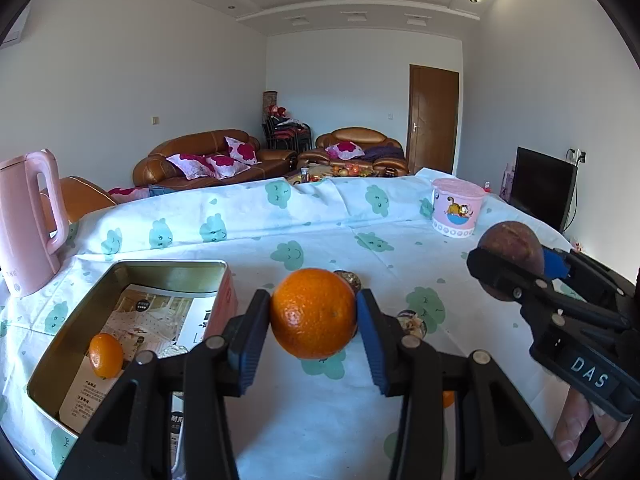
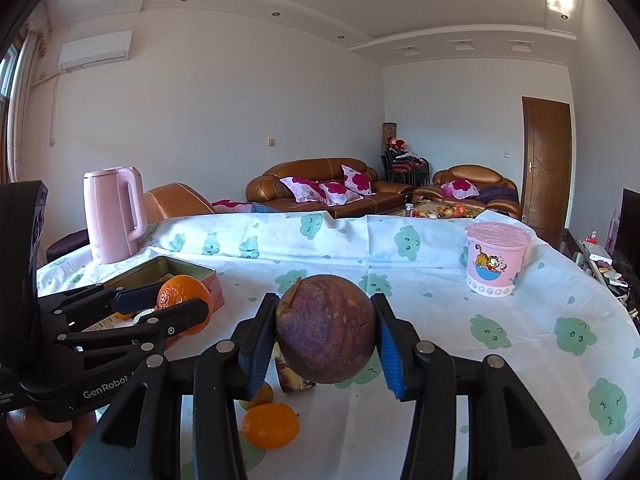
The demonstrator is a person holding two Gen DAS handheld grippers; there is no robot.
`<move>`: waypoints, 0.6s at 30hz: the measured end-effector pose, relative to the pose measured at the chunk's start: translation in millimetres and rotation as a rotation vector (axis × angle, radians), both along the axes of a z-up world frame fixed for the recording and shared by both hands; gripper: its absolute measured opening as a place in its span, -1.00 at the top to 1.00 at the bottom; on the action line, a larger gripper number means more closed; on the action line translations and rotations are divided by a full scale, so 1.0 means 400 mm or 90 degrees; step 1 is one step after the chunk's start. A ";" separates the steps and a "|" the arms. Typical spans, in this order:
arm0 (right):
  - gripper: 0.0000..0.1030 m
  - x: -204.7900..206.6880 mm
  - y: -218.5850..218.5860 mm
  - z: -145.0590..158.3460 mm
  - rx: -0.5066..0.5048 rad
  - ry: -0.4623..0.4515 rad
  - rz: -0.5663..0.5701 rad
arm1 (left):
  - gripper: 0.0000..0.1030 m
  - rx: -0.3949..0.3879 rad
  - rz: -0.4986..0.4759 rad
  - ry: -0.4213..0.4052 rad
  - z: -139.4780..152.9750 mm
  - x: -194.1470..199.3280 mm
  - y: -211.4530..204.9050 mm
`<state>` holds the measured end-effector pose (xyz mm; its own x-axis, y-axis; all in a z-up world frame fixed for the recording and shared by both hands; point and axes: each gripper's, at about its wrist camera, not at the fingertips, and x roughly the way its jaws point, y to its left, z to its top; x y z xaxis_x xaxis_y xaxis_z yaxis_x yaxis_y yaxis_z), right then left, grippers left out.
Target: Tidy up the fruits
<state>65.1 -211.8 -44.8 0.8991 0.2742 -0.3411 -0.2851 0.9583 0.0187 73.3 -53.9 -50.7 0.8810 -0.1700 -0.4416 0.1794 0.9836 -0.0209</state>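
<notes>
My left gripper (image 1: 314,314) is shut on a large orange (image 1: 314,312) and holds it above the table, right of the open metal tin (image 1: 80,320). A small orange (image 1: 105,355) lies inside the tin. My right gripper (image 2: 326,330) is shut on a purple-brown passion fruit (image 2: 326,328), held above the table. In the left wrist view the right gripper (image 1: 516,264) and its fruit (image 1: 512,246) are at the right. In the right wrist view the left gripper (image 2: 180,308) with its orange (image 2: 182,292) is at the left, by the tin (image 2: 172,268).
A small orange (image 2: 271,425) and a small packet (image 2: 290,376) lie on the cloth below my right gripper. A pink kettle (image 1: 28,220) stands back left. A pink lidded tub (image 1: 456,206) stands back right. Small wrapped items (image 1: 412,320) lie behind the left gripper.
</notes>
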 end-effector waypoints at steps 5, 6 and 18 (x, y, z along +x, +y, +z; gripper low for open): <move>0.06 -0.002 -0.002 0.000 0.000 -0.004 0.001 | 0.11 0.001 0.003 -0.012 0.005 -0.010 0.000; 0.06 -0.002 -0.002 0.000 0.000 -0.004 0.001 | 0.11 0.002 0.004 -0.015 0.006 -0.012 0.001; 0.06 -0.016 0.000 0.004 0.003 -0.019 0.016 | 0.11 0.009 0.018 -0.048 0.015 -0.039 0.000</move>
